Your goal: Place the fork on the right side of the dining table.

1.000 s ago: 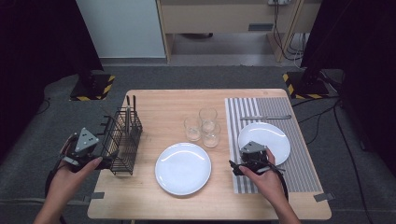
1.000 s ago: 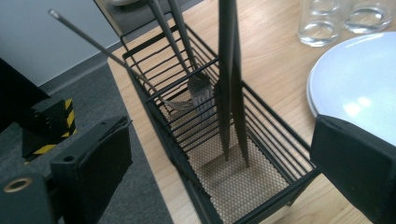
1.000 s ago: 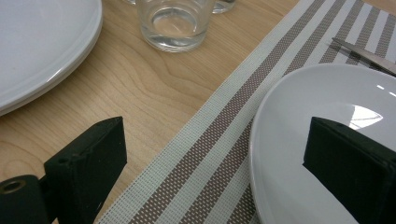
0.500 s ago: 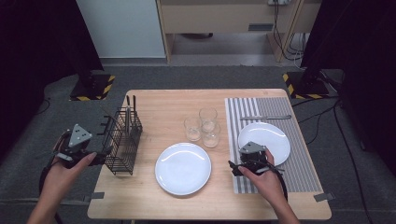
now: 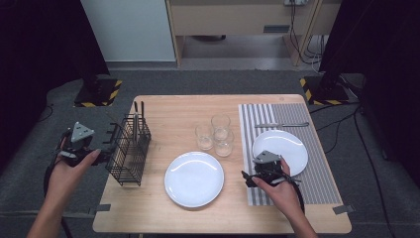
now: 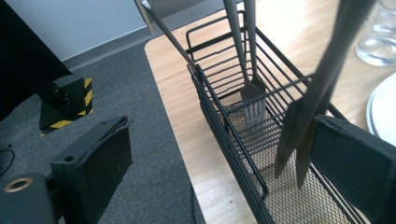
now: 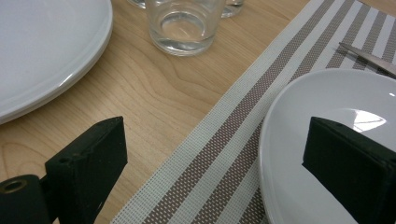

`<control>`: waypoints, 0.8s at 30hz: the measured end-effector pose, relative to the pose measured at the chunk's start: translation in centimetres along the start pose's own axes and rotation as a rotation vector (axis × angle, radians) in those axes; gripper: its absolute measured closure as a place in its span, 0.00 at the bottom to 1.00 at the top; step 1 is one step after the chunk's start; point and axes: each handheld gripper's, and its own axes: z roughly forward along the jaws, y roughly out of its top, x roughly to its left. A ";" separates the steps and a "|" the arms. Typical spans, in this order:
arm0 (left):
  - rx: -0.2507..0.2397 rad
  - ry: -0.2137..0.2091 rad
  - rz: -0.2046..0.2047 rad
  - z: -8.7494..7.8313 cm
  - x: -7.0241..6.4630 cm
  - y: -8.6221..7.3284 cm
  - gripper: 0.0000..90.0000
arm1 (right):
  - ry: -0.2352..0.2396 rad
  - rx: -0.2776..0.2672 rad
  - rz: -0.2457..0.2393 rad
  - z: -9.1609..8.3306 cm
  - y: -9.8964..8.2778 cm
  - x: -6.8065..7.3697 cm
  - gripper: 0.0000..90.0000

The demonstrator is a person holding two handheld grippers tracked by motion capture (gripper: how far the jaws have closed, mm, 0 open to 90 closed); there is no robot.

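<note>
My left gripper (image 5: pixel 105 147) is held off the table's left edge, beside a black wire cutlery basket (image 5: pixel 130 148). Its jaws stand open, one over the floor and one over the basket (image 6: pixel 243 154), whose near wall lies between them. A fork (image 6: pixel 252 100) and a knife (image 6: pixel 314 98) stand in the basket. My right gripper (image 5: pixel 262 161) hovers low at the left rim of a white plate (image 5: pixel 285 146) on a striped placemat (image 5: pixel 317 168). It is open (image 7: pixel 219 172), with the mat (image 7: pixel 219 154) and the plate's rim (image 7: pixel 322 121) between its jaws.
A second white plate (image 5: pixel 194 178) lies at the front middle of the wooden table (image 5: pixel 168 111). Three clear glasses (image 5: pixel 215 135) stand behind it. A piece of cutlery (image 5: pixel 282 124) lies on the mat behind the right plate. Dark floor surrounds the table.
My left gripper has drawn back to the left, away from the basket and off the table edge. The right gripper has stayed by the plate.
</note>
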 end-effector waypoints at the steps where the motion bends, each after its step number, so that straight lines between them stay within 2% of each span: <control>1: -0.003 0.009 -0.007 0.1 0.1 0.1 0.06 | 0.001 -0.004 0.001 -0.1 0.1 0.0 0.07; 9: -0.021 -0.006 -0.039 1.6 0.8 1.4 0.06 | 0.018 -0.006 0.004 -0.1 0.1 0.1 0.07; 15: -0.010 -0.014 -0.062 3.7 1.8 2.4 0.07 | 0.035 -0.007 0.005 0.1 0.1 0.3 0.09; 18: -0.008 -0.011 -0.079 4.4 2.2 2.7 0.13 | 0.044 -0.013 -0.008 0.2 0.1 0.5 0.13; 20: -0.030 0.008 -0.106 4.6 2.7 2.8 0.23 | 0.047 -0.021 -0.012 0.2 0.3 0.7 0.16; 22: -0.042 -0.027 -0.152 5.1 3.2 2.9 0.28 | 0.051 -0.033 -0.011 0.3 0.6 0.9 0.18; 24: -0.039 -0.043 -0.177 5.7 3.6 2.9 0.33 | 0.059 -0.034 -0.015 0.4 0.7 1.1 0.18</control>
